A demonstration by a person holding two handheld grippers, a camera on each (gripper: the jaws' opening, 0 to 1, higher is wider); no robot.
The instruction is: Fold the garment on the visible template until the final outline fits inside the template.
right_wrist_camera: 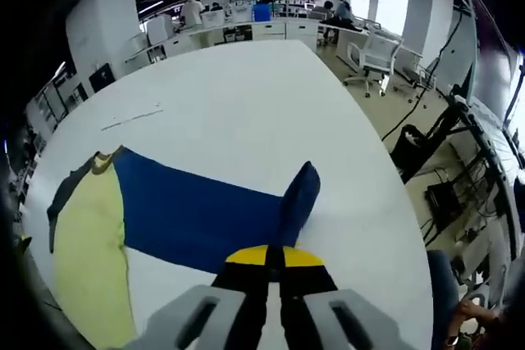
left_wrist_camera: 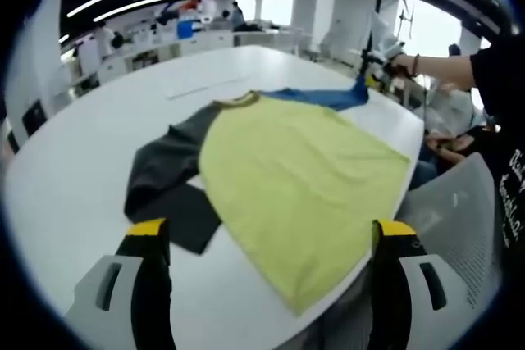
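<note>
In the left gripper view we see the shirt (left_wrist_camera: 295, 178) spread flat in the middle of the frame on a white table (left_wrist_camera: 90, 153). Its body is yellow-green, with a dark grey sleeve (left_wrist_camera: 168, 178) folded at the left centre and a blue sleeve (left_wrist_camera: 324, 97) stretching toward the upper right. The shirt's lower edge lies at the table's near rim. Our left gripper (left_wrist_camera: 271, 239) rises from the bottom of the frame with its yellow-tipped jaws spread wide apart, holding nothing, above the shirt's near edge. At the upper right a person's hand (left_wrist_camera: 402, 65) holds the other tool at the end of the blue sleeve.

In the right gripper view the blue sleeve (right_wrist_camera: 197, 211) runs across the lower middle of the frame, and the yellow-green body (right_wrist_camera: 86, 256) sits at the lower left. Our right gripper (right_wrist_camera: 274, 258) has its jaws pressed together on the sleeve's end, which rises in a bunched fold just above the yellow tips. The table (right_wrist_camera: 246, 96) fills the frame's centre. Desks and a chair (right_wrist_camera: 373, 56) stand at the top.
</note>
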